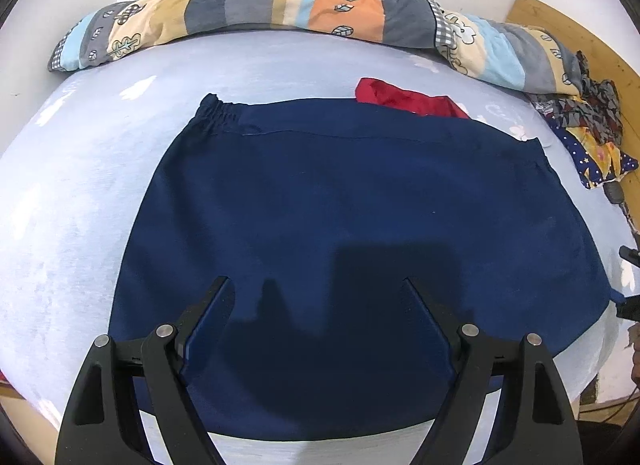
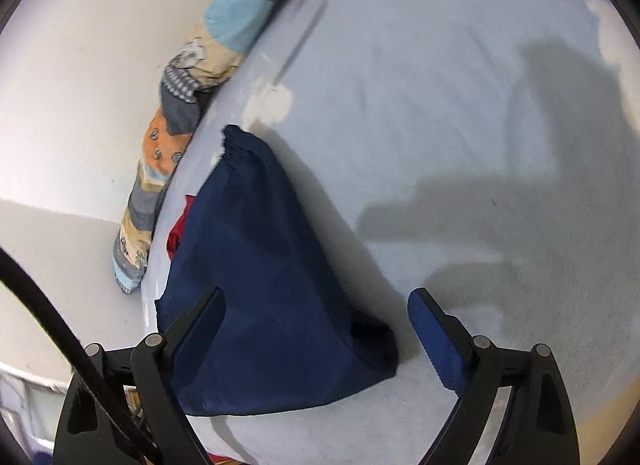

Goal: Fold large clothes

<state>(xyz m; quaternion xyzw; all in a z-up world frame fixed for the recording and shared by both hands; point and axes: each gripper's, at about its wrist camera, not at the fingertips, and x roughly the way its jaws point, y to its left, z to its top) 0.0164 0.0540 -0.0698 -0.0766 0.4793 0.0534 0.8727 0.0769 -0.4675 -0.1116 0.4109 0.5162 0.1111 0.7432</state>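
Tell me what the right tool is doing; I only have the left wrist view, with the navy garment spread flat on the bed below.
Observer: The right tool hangs open over a hem corner of the navy garment, gripping nothing.
Operator: Is that corner lying flat?
Observer: It looks puffed up, casting a shadow on the sheet.
Operator: Anything near the tool?
Observer: A black cable crosses the view beside its left finger.
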